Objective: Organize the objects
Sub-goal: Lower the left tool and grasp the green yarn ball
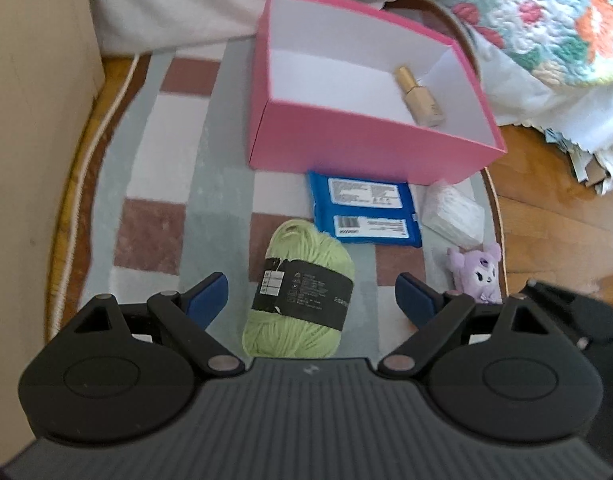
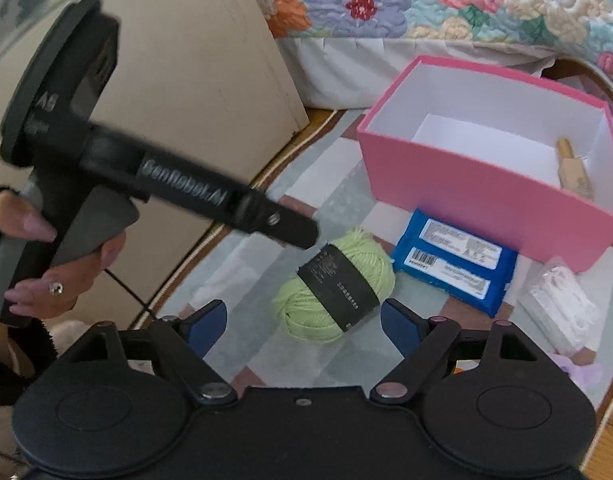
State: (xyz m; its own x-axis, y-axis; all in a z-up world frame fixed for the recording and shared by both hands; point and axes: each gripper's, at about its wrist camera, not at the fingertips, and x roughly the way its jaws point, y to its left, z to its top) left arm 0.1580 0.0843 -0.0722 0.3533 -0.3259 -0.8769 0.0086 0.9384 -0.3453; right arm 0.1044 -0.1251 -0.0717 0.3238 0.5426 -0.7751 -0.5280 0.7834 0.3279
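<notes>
Yarn (image 1: 298,292), a pale green ball, lies on the rug at six o'clock from the pink box (image 1: 362,148). We judge it light and squashy; grip across its black paper band. Left gripper (image 1: 310,300) and right gripper (image 2: 304,320) gape wide, holding nothing.

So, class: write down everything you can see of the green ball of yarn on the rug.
The green yarn ball is a pale lime skein of soft, thick strands, wrapped round its middle by a black paper band with small print and a white label. It lies on its side on the checked rug, near but apart from the blue packet, untouched by either gripper.
</notes>
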